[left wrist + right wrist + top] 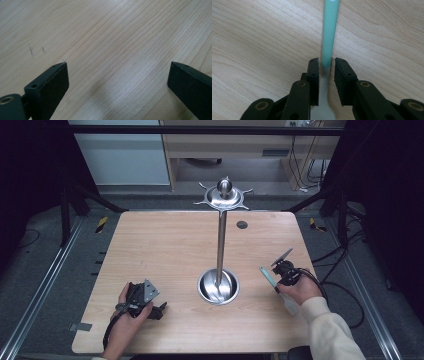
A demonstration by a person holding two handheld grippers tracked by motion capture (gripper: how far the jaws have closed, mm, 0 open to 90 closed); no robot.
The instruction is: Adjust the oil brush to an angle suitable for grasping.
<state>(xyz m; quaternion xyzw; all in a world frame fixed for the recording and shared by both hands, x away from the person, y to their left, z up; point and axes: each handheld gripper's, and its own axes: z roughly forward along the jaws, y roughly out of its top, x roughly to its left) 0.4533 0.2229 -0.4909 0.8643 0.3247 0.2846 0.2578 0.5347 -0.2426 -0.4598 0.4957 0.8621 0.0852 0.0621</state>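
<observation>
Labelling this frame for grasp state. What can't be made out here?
- Right tool: in the right gripper view the jaws flank the green utensil with slim gaps; whether the pads press it can't be told.
- Utensil's far tip: cut off by the top edge there.
- Its wide end: hidden by the hand in the high view.
- Left tool: jaws mostly hidden by the hand in the high view.
</observation>
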